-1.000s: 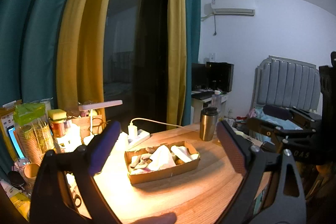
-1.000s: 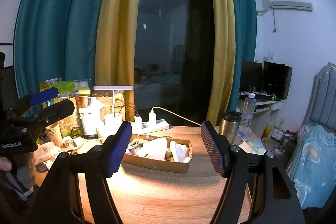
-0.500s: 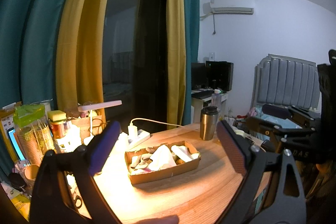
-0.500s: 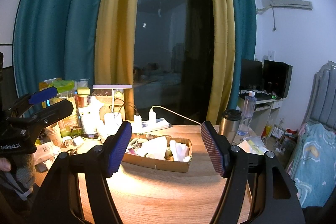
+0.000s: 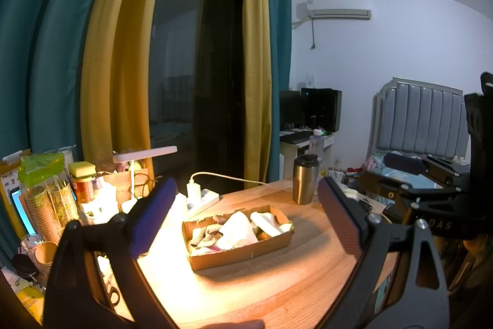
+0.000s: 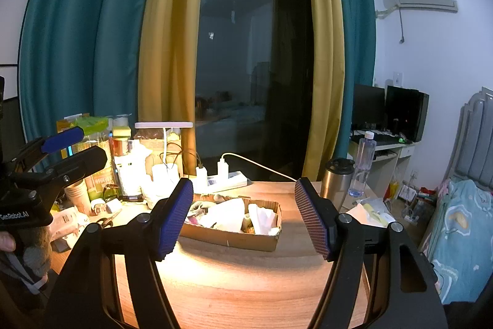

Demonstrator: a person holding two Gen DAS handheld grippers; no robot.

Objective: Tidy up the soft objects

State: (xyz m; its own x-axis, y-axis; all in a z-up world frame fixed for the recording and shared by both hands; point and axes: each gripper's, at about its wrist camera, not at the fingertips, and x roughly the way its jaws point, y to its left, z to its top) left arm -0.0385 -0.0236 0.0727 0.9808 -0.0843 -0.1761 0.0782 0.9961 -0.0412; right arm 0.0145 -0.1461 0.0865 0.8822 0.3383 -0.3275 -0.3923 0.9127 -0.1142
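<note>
Left gripper (image 5: 246,224) and right gripper (image 6: 243,218), jaws spread, empty, short of cardboard box (image 6: 234,238) of soft scraps

Each hand-held black two-finger left gripper (image 5: 246,218) and matching black right gripper (image 6: 243,215) had angular black plastic fingers fixed with round silver screws. Their ribbed pads (image 6: 174,218) were blue on one finger and dark reddish on the other, and white lettering marked the left gripper's body.
</note>
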